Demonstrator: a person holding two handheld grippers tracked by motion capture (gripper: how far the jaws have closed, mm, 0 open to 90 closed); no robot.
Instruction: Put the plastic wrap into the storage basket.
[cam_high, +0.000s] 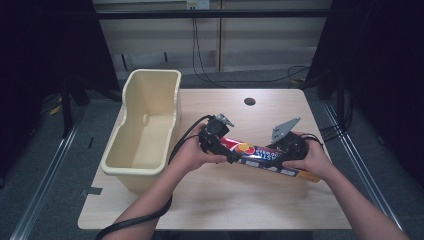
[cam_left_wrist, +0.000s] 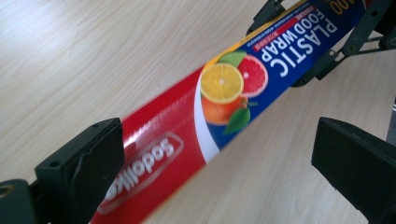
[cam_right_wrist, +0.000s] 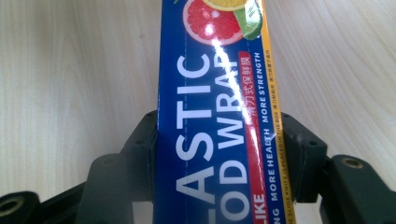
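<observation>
Hands come in from six o'clock, a gripper in each. The right gripper (cam_right_wrist: 219, 154) has its jaws clamped on the plastic wrap box (cam_high: 265, 159), near its four o'clock end. The left gripper (cam_left_wrist: 215, 158) straddles the red end, jaws spread wide; one pad seems to touch it, the other stands clear. My guess: two supports keep the long box level. Further off, at ten o'clock, the cream bin (cam_high: 145, 135) waits, probably its destination. Whether the box clears the table (cam_high: 260, 200) is hard to tell.
</observation>
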